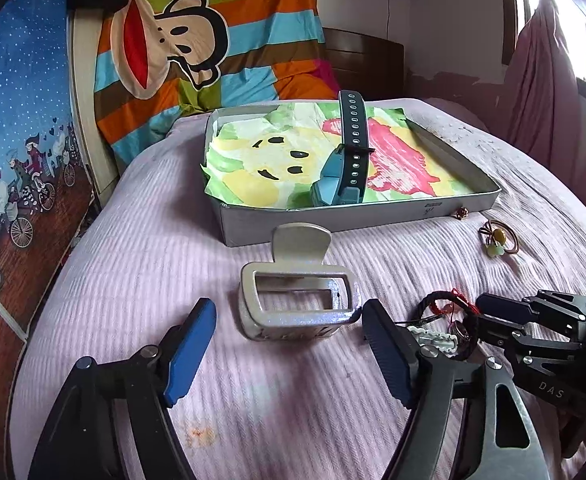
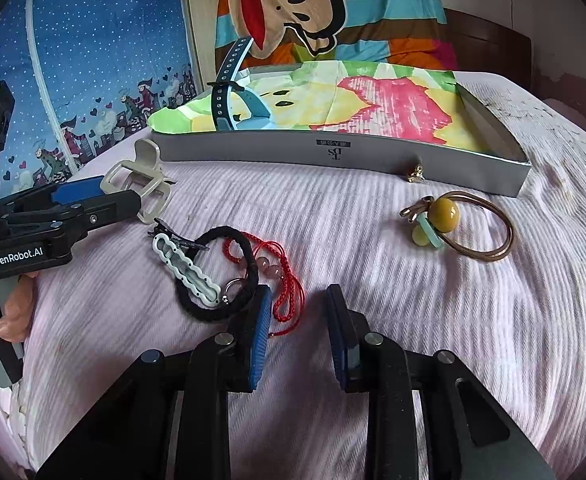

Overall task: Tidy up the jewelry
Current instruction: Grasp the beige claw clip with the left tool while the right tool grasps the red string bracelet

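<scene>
A silver hair claw (image 1: 297, 300) lies on the pink bedspread between the fingers of my left gripper (image 1: 287, 308), which stands open around it with gaps on both sides. My right gripper (image 2: 299, 296) is open with a narrow gap. A loop of the red cord bracelet (image 2: 289, 304) lies by its left pad (image 2: 261, 320). The bracelet is tangled with a black band (image 2: 213, 312), a white wavy clip (image 2: 185, 268) and a small ring (image 2: 233, 286). A teal watch (image 1: 345, 160) rests in the grey box (image 1: 333, 220).
A brown hair tie with a yellow bead (image 2: 445, 216) and a small gold earring (image 2: 417, 174) lie in front of the box (image 2: 293, 152). A striped cartoon blanket (image 1: 213, 40) hangs behind. A hand (image 2: 13, 308) holds the left gripper (image 2: 123, 194).
</scene>
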